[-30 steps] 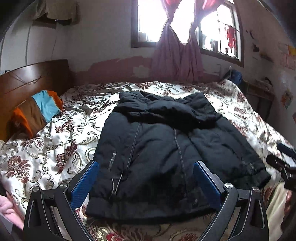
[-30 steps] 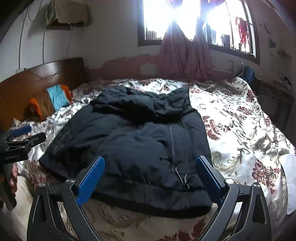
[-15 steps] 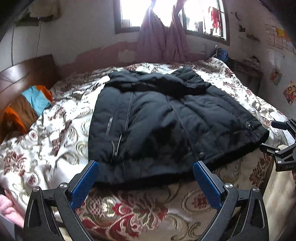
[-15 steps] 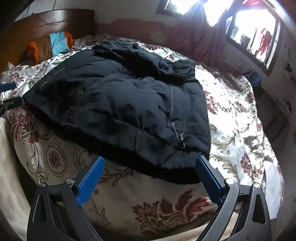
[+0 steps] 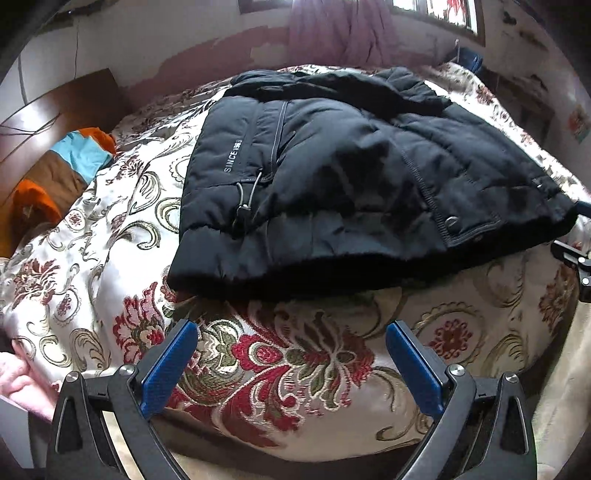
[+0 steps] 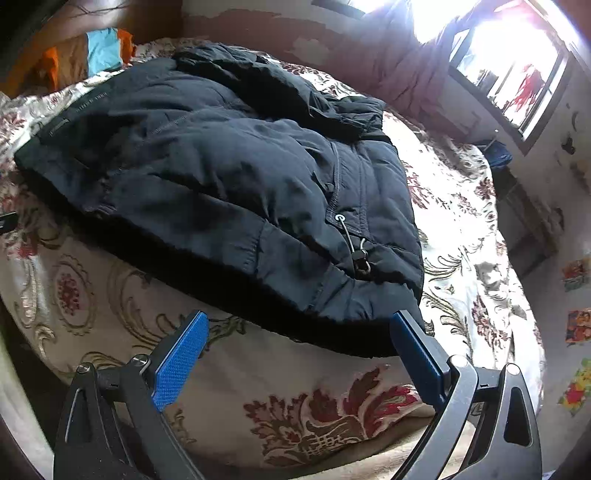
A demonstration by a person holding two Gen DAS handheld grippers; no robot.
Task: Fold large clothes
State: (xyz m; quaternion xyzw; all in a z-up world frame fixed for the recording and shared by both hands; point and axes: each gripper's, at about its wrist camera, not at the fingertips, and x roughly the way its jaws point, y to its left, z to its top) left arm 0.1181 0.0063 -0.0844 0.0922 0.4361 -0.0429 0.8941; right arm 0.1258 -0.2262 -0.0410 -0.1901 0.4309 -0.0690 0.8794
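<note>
The left gripper [image 5: 291, 358], with blue-padded black fingers, hangs spread wide and empty just short of the bed's near edge, its pads over the floral cream-and-red bedspread [image 5: 280, 354] draping down the side. The right gripper [image 6: 295, 347] is likewise released and holds nothing; its right pad sits at the hem corner of the black puffer jacket [image 6: 221, 177], though whether it touches the cloth is hard to tell.

The jacket [image 5: 351, 177] lies front up on the bed, hem at the near edge, hood bunched at the far end toward the pink curtain [image 5: 332, 33]. Bare bedspread lies open on both sides of it, wider on the left toward the orange, brown and blue pillow [image 5: 62, 166] by the dark wooden headboard [image 5: 66, 107].

Against half a second ago, both grippers have sunk lower and nearer the bed edge, so the hem now sits above the pads and more of the hanging bedspread shows. The jacket itself has not shifted.
</note>
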